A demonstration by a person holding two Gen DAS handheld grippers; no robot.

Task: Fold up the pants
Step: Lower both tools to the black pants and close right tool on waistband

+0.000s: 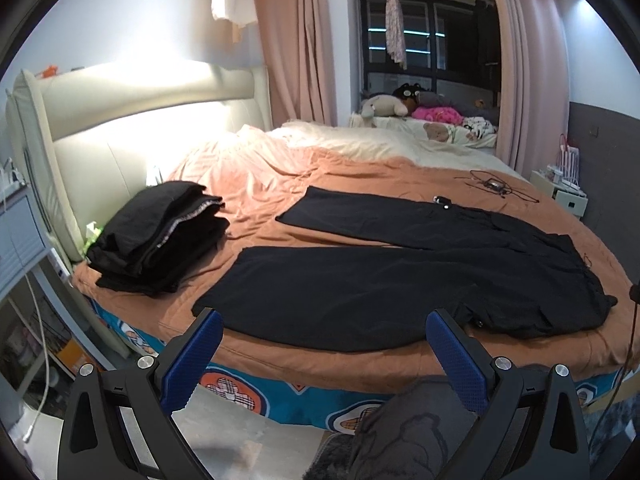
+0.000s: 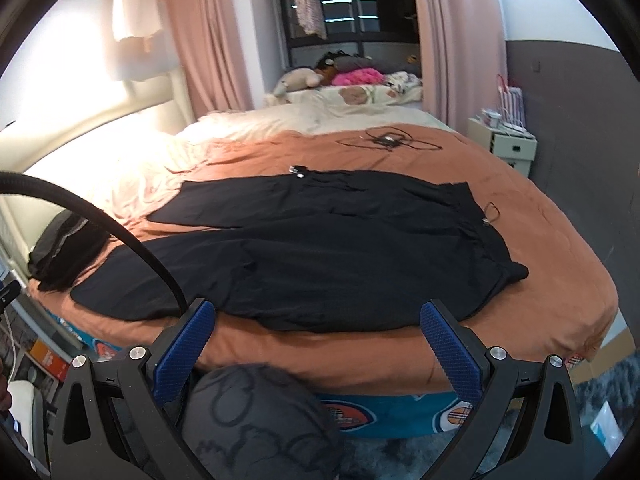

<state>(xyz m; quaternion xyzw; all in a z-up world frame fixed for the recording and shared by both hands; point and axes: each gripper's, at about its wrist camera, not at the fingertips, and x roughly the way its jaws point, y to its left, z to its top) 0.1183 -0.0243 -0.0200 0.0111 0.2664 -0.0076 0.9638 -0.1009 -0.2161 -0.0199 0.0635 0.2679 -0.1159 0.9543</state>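
Now one pair of black pants (image 1: 400, 280) lies spread flat near the bed's (image 1: 320, 364) front edge, both legs pointing toward the headboard, just beyond the left gripper (image 1: 324, 332) and right gripper (image 2: 318, 322); both gape wide, holding nothing. One stack of folded dark clothes (image 1: 156, 236) sits at the bed's front-left corner

This is a bedroom in a home: a big bed (image 1: 280, 184) w/ orange cover, a padded cream headboard (image 1: 132, 120) and pink curtains (image 1: 300, 40) beside a dark window (image 1: 424, 32). Soft toys (image 1: 384, 105) lie at the window side, and a small nightstand (image 2: 502, 142) w/ household bits stands next to the bed.
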